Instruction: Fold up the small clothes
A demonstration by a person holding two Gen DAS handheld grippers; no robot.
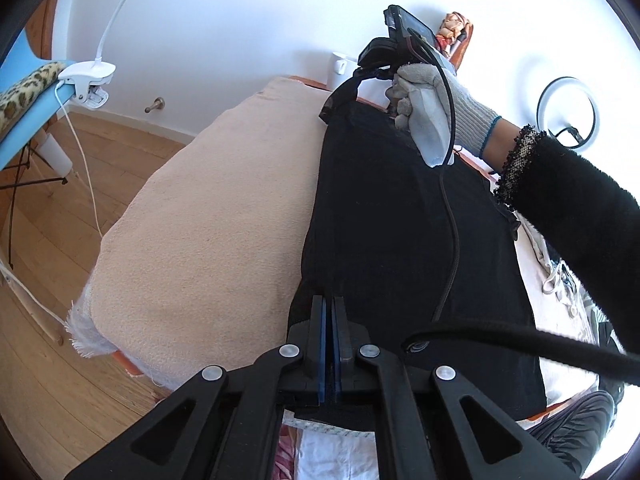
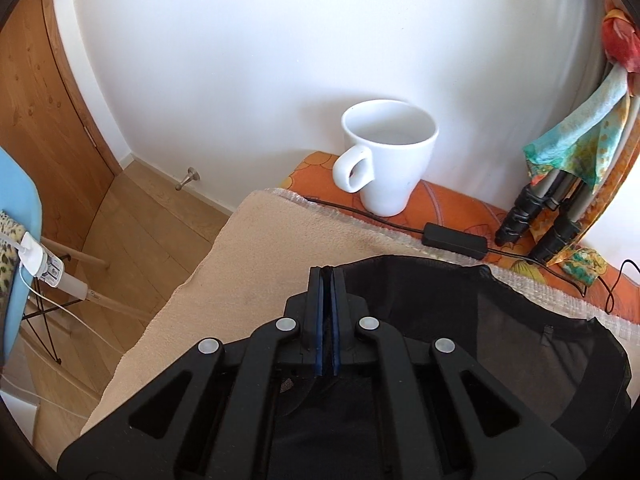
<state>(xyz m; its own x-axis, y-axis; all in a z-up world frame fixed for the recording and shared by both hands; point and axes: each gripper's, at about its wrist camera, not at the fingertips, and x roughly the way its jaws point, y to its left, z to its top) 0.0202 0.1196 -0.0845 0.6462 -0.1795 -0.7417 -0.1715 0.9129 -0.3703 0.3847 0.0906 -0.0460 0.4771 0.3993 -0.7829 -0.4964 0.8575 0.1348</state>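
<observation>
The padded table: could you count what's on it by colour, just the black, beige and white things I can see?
Black: 2, the black garment and the small power box on its cord.
Beige: 1, the towel spread under the garment.
White: 1, the mug.
Total: 4.

I note a table [image 2: 316, 164] with an orange patterned cover, set against the white wall. A beige towel [image 1: 208, 232] lies over most of it, fringed edge at lower left of the left wrist view. A black garment [image 1: 400, 216] lies on the towel, centre right. On the bare orange strip stand a white mug [image 2: 390, 156] and a black cable box [image 2: 454, 240].
</observation>
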